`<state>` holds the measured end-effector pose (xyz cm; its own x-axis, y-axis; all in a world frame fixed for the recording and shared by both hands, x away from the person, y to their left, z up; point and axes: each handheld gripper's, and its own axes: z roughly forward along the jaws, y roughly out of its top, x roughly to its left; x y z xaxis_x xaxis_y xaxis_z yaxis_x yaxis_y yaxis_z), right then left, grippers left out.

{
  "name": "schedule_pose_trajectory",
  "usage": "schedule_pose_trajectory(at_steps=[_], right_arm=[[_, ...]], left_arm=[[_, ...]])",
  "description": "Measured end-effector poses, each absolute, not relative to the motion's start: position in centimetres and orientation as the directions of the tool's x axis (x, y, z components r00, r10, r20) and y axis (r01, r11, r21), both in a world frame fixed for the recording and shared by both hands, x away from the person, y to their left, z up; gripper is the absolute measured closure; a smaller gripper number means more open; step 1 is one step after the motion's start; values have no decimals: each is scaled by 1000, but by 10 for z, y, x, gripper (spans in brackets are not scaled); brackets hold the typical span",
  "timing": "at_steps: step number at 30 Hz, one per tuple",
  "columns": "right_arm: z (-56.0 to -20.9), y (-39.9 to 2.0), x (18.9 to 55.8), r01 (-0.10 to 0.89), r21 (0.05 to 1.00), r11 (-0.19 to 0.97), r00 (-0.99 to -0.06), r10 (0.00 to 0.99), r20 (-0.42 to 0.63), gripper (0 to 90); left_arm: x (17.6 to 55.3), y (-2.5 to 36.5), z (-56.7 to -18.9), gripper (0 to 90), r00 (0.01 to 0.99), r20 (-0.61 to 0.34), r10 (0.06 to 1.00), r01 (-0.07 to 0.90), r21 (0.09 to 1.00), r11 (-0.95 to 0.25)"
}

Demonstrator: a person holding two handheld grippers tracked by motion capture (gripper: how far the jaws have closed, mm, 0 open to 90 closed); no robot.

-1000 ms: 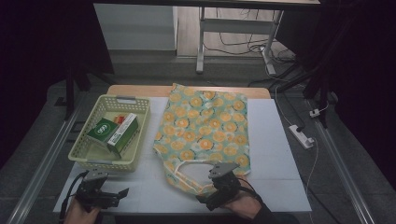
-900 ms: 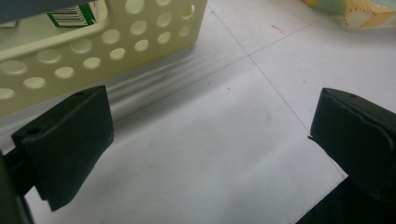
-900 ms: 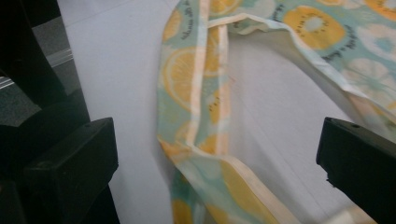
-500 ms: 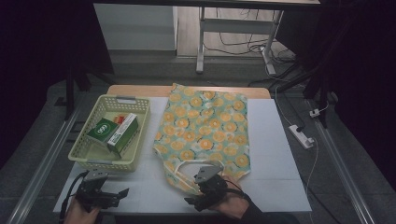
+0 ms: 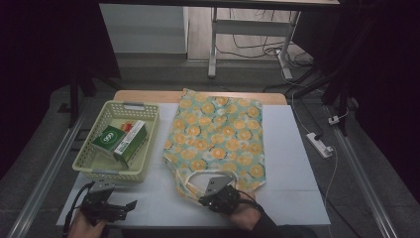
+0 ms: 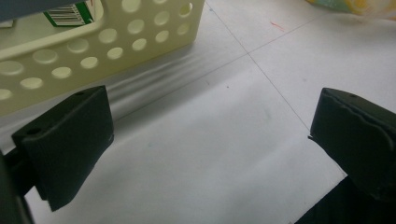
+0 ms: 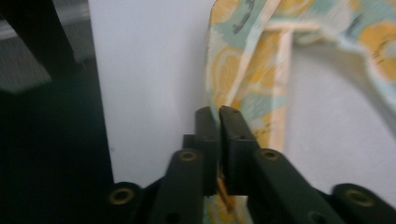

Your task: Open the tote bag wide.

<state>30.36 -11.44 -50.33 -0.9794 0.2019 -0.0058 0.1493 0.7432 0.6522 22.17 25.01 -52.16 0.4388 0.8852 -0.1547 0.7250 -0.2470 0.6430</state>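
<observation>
Fabric bag w/ orange-slice print is laid flat on the white table, centre-right, its top edge reaching the wooden strip at the far side and its cream handle loop lying at the near end. The near edge of the bag is pinched by the right gripper, whose jaws have just been closing and are seen pressed together in the right gripper view, w/ a sliver of the printed cloth caught between them lower down. In the high view the right gripper is held at the bag's near-left corner, approx. beside the handle loop. To the left of the bag, just apart from it, a pale yellow perforated basket is set, w/ a green carton lying inside. The left gripper is held at the table's near-left corner, in front of the basket; its jaws are spread wide apart over bare table, nothing between them.
</observation>
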Motion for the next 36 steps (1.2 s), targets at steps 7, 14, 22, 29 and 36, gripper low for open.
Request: schedule_pose_trajectory(at_steps=[7,14,22,29,36], right_arm=[[-492,-121,320,184,665,724,-972,234,13,896],[-487,-125,350,225,665,712,-956,293,9,896],[-480,-130,390,281,682,675,-929,369,17,896],[-472,-132,423,299,692,658,-911,412,2,897],[-459,-134,452,309,700,644,-892,451,-22,896]], left_arm=[[222,250,-522,0,439,-154,885,725,642,-248],[222,250,-522,0,438,-157,885,726,642,-245],[222,251,-522,0,437,-161,885,726,644,-241],[222,251,-522,0,436,-165,885,728,642,-239],[223,251,-522,0,434,-165,886,730,641,-238]])
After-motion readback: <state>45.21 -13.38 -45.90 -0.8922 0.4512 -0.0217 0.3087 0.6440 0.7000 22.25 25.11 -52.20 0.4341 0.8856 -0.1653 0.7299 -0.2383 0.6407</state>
